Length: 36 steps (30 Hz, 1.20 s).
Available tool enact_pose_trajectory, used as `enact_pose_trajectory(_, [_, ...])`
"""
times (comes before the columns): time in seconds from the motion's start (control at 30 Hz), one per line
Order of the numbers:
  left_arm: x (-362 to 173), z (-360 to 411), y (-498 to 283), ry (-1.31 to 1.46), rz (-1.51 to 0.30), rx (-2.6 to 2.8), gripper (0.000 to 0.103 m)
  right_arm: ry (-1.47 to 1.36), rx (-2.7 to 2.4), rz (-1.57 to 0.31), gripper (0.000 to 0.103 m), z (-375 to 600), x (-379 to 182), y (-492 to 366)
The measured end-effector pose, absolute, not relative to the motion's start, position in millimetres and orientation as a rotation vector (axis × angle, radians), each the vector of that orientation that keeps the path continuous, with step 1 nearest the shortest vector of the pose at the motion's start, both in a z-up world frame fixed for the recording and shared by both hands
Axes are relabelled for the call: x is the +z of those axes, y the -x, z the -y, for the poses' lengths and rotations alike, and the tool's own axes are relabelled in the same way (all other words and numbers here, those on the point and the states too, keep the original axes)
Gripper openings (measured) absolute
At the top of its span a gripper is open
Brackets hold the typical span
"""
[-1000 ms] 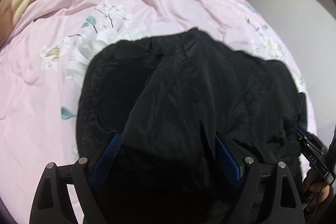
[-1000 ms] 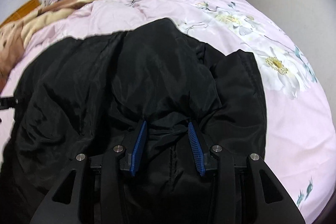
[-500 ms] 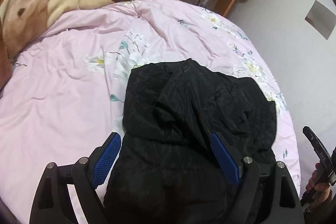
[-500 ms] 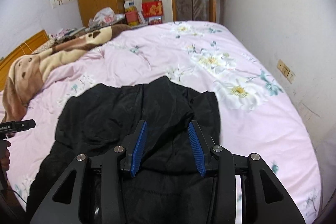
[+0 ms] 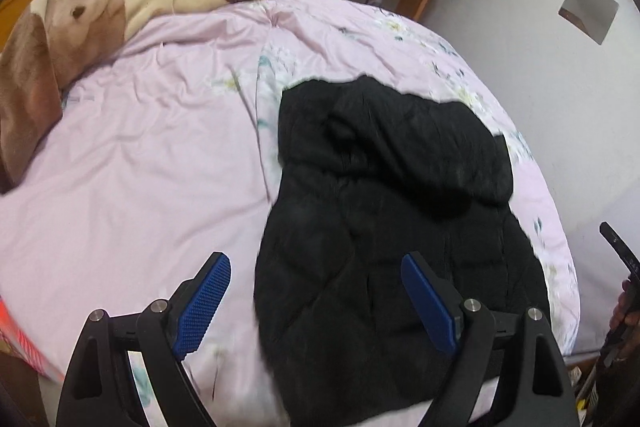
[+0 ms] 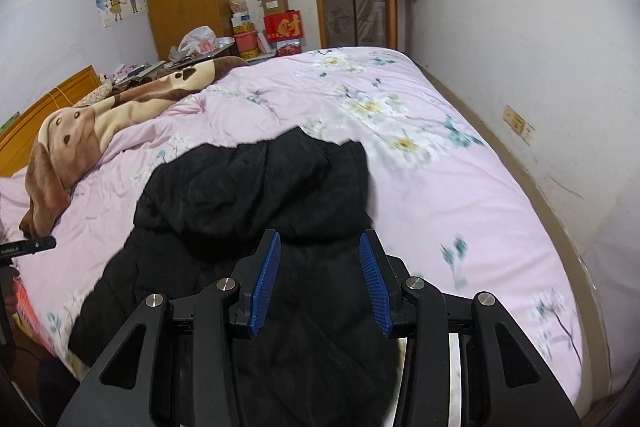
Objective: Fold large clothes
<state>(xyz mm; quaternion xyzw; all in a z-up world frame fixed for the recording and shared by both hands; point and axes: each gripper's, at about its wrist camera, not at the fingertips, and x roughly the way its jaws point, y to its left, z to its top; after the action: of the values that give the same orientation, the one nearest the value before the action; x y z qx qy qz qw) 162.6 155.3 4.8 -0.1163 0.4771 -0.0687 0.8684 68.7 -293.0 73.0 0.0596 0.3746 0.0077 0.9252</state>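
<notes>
Two grippers are up over the bed and neither has hold of anything, as far as I can read it. On my left gripper the blue pads stand about as wide as they go, with the near hem of the black jacket lying below and between them, not pinched. My right gripper sits roughly half open; dark cloth shows through the gap, but the pads press on nothing.

That jacket lies on the pink floral duvet, already doubled over once, with the hood end humped on top. In the left view it fills the centre and lower right of the frame, its long axis running from the bottom edge up toward the upper middle. In the right view the jacket takes the lower centre, running up and slightly right from the bottom edge.

What the next move turns on, I judge, is that the bundle lies lengthwise straight ahead of both claws, near hem closest, hood end farthest. My right gripper looks squarely centred over that hem; my left is offset, its left pad over bare duvet in the lower left of its frame. So the right is better placed, while the left must shift toward the frame's right

A brown plush blanket lies crumpled at the upper left, well apart
</notes>
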Motion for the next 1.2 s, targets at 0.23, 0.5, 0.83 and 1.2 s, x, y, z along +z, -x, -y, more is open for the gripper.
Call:
enact_pose_trajectory(0.23, [-30.1,-163.3,-124.6,0.314,-1.056,-0.150,0.087,-0.185,-0.043,-0.818,0.043,309.9,44.0,-18.5])
enact_pose_trajectory(0.5, [-81.5,-166.8,-101.3,0.405,-1.150,-0.165,0.087,-0.259,-0.046,-0.901,0.058,318.6,-6.3,24.8])
enact_pose_trajectory(0.83, [-123.7,-150.6,-93.1,0.434,-1.214,-0.153,0.087,-0.330,-0.043,-1.022,0.069,307.8,-70.1,38.6])
enact_pose_trajectory(1.2, [-134.6,-137.2,-94.6,0.418,-1.235,-0.117,0.083,-0.332,-0.015,-1.061,0.069,296.2,-85.8,28.9])
